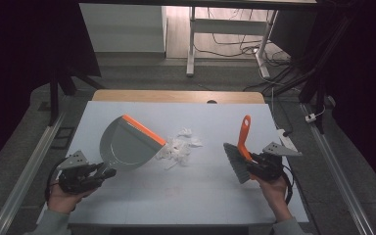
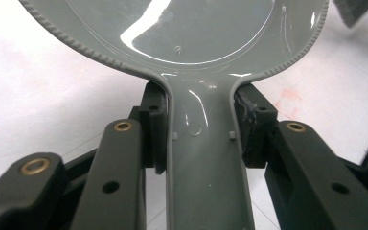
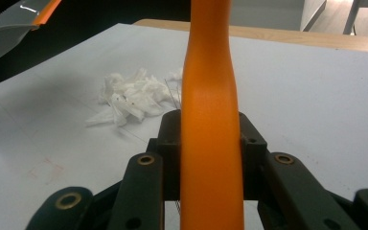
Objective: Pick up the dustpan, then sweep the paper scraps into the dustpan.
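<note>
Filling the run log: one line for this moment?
left hand-held gripper: grips dustpan | right hand-held gripper: grips brush | paper scraps: unswept

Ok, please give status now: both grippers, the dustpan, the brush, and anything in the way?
Left gripper shut on dustpan handle. Right gripper shut on brush handle. Paper scraps lie between them on the table; nothing in the way.

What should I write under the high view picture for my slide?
Left gripper holds a grey dustpan, right gripper a brush, paper scraps between.
</note>
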Demonstrator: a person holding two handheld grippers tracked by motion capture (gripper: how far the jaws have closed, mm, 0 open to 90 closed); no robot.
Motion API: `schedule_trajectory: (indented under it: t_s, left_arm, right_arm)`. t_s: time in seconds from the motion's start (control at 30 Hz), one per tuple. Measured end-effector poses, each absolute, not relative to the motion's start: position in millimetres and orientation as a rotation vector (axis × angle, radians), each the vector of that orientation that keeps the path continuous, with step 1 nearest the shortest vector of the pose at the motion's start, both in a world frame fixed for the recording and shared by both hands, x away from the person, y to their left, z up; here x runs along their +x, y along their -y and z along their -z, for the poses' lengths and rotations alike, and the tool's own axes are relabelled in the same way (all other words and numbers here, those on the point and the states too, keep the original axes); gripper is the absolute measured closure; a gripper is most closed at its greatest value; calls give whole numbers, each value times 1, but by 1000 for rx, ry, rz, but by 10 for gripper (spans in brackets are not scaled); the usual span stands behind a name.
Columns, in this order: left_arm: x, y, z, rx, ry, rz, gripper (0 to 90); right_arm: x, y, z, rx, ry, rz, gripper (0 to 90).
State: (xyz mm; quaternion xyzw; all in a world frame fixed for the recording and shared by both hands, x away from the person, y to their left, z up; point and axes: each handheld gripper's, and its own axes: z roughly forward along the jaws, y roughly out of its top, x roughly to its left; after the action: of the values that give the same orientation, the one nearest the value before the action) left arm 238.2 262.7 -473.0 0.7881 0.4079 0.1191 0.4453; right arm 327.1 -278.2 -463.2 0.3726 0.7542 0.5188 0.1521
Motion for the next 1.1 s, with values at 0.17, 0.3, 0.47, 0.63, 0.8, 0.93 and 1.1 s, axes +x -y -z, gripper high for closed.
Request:
schedule_trajectory:
  t_s: [0.17, 0.3, 0.47, 0.63, 0.8, 0.93, 1.1]
  left_arm:
    - [235, -262, 475, 1982, -1001, -286, 616]
    - [229, -256, 470, 2015, -966, -285, 616]
    - [228, -254, 474, 2045, -951, -266, 616]
    - [219, -256, 476, 2063, -942, -258, 616]
    - [216, -257, 478, 2096, -927, -250, 616]
    - [217, -261, 481, 2131, -923, -251, 616]
    - [216, -268, 483, 2128, -937, -233, 616]
  right_arm:
    - [330, 273, 466, 1067, -2184, -1483, 697]
    - [329, 267, 464, 1040, -2182, -1497, 697]
    - [332, 263, 462, 1025, -2178, -1510, 697]
    - [338, 255, 458, 1020, -2166, -1506, 697]
    - [347, 244, 460, 1009, -2184, -1493, 697]
    - [351, 233, 462, 1004, -2201, -1474, 697]
    - [358, 222, 463, 1028, -2199, -1492, 697]
